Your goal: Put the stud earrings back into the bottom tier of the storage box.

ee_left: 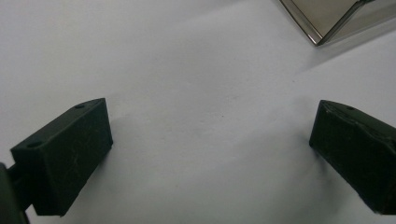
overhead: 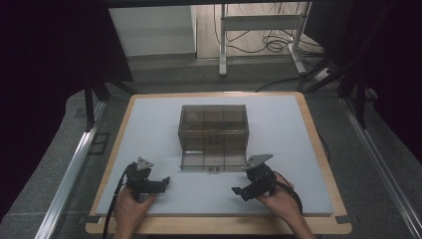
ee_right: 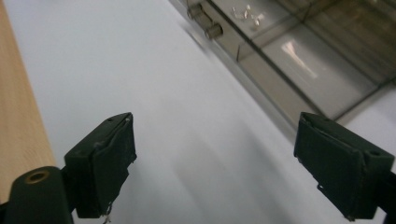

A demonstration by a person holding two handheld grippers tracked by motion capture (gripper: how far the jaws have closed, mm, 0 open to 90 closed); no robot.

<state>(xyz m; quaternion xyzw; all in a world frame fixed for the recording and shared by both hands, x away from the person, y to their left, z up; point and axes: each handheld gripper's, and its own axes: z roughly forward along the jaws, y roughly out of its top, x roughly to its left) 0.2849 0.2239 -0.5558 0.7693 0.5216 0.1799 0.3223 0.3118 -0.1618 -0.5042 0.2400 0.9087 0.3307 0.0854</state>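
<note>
The white surface (overhead: pixel 149 129) carries a smoky transparent box (overhead: pixel 214 128) at its centre, its front flap (overhead: pixel 214 161) lying open toward the near edge. Left gripper (overhead: pixel 164 181) and right gripper (overhead: pixel 238 191), jaws apart, empty, hover near that edge. Approach the flap squarely, gripping its latch knobs (ee_right: pixel 205 24) evenly.

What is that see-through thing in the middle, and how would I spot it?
Start at the white mat covering the wooden table. At its centre stands a smoky clear box with inner dividers, its front flap lying open toward the person. Nothing else there is transparent.
</note>
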